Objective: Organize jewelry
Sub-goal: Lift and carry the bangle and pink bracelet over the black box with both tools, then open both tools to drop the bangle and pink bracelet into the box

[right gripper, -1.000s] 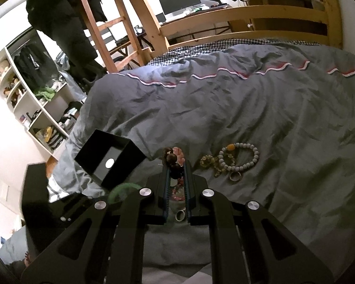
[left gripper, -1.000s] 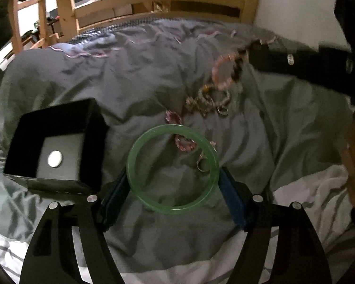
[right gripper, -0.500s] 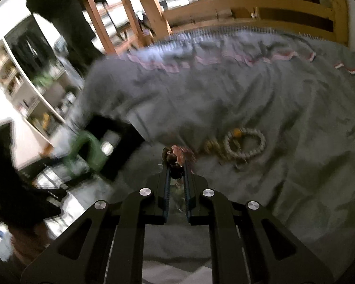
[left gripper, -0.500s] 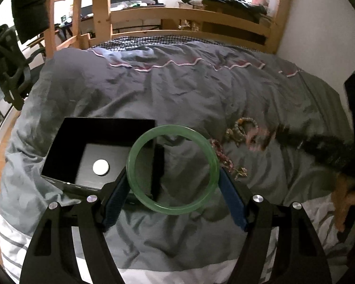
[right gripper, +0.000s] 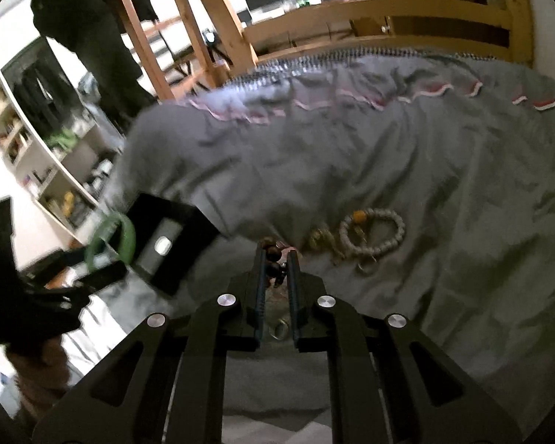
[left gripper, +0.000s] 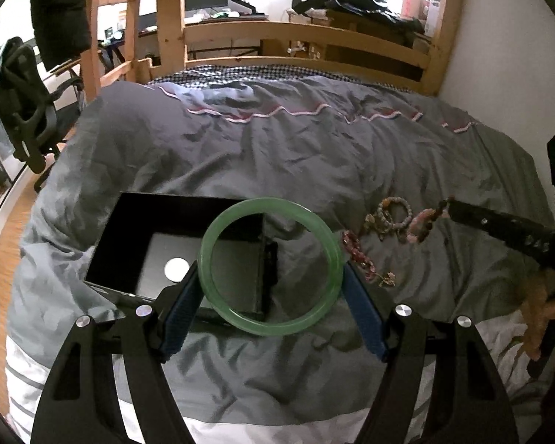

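The left tool (left gripper: 270,292) is clamped across a green bangle (left gripper: 271,266), its blue-padded fingers (left gripper: 179,310) pressing the ring's two outer sides with the jaws set wide. The bangle is a smooth, translucent, jade-like hoop of round section, unbroken, held clear of the bedding. Directly beyond and to the left of this tool sits an open black box (left gripper: 129,229), rectangular, hard-walled, with a matte grey floor bearing one small white disc (left gripper: 177,269); seen through the hoop, the box's right wall lies behind the ring. The right tool (right gripper: 276,259) is closed almost together on a beaded bracelet (right gripper: 273,255) of dark round beads, which also shows pink beads in the left wrist view. Just ahead and to the right of that tool lie a pale beaded bracelet (right gripper: 373,231) with one orange bead and a small gold-toned tangle (right gripper: 320,238) beside it. A dark red chain piece (left gripper: 359,255) lies to the right of the left tool. All rest on a creased grey duvet (left gripper: 296,155) on a bed with a wooden frame (left gripper: 303,37).
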Demonstrator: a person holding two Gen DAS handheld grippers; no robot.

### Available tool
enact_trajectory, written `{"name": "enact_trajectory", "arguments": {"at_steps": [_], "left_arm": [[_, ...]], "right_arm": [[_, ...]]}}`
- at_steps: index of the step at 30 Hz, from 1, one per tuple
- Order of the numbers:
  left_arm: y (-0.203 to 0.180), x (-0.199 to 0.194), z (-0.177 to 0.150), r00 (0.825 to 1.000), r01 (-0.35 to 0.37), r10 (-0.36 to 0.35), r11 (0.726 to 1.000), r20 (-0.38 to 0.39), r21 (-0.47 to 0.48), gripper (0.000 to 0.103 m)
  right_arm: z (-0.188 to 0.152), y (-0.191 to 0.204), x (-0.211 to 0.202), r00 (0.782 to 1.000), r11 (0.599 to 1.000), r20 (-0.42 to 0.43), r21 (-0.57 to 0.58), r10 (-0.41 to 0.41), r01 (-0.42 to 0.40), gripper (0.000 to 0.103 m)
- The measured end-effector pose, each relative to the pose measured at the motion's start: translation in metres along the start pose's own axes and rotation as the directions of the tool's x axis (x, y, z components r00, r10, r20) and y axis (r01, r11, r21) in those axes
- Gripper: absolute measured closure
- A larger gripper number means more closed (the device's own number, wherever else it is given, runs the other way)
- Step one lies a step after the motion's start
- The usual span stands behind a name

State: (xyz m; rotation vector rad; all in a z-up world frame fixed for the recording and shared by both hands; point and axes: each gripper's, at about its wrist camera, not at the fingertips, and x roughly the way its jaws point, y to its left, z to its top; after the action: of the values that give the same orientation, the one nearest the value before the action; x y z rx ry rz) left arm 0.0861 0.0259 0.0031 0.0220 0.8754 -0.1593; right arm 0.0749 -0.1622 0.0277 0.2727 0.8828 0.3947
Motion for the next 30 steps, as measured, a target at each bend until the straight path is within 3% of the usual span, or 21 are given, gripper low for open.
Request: {"name": "enact_trajectory", "arguments": {"at_steps": [6, 16, 26, 28, 29, 30], "left_arm": [[0.025, -0.004, 0.005, 0.999, -0.033, 0.034, 0.999, 0.02, -0.041, 0.03], [0.088, 0.014, 0.012, 0.996, -0.084, 0.085, 0.982, 0.001, -0.171, 0.03], [0.114, 0.05, 0.012, 0.993, -0.108, 0.094, 0.966, -0.069, -0.234, 0.03], [0.115, 0.045, 0.013, 0.994, -0.103, 0.092, 0.965, -0.055, -0.241, 0.029], [0.115, 0.039, 0.014, 0.995, -0.101, 0.095, 0.965, -0.034, -0.243, 0.024], [0.114, 0.034, 0.015, 0.995, -0.098, 0.096, 0.965, -0.018, -0.244, 0.019]], "right_arm": [[0.019, 0.045, 0.016, 0.996, 0.995, 0.01, -0.045, 0.087, -0.086, 0.091], [0.024, 0.128, 0.094, 0.98, 0.969, -0.088, -0.158, 0.179, -0.191, 0.091], [0.001, 0.123, 0.143, 0.953, 0.958, -0.219, -0.152, 0.209, -0.245, 0.089], [0.004, 0.12, 0.139, 0.951, 0.956, -0.208, -0.134, 0.23, -0.26, 0.08], [0.008, 0.117, 0.133, 0.956, 0.959, -0.188, -0.127, 0.226, -0.252, 0.062], [0.012, 0.114, 0.126, 0.959, 0.961, -0.161, -0.114, 0.233, -0.252, 0.037]]}}
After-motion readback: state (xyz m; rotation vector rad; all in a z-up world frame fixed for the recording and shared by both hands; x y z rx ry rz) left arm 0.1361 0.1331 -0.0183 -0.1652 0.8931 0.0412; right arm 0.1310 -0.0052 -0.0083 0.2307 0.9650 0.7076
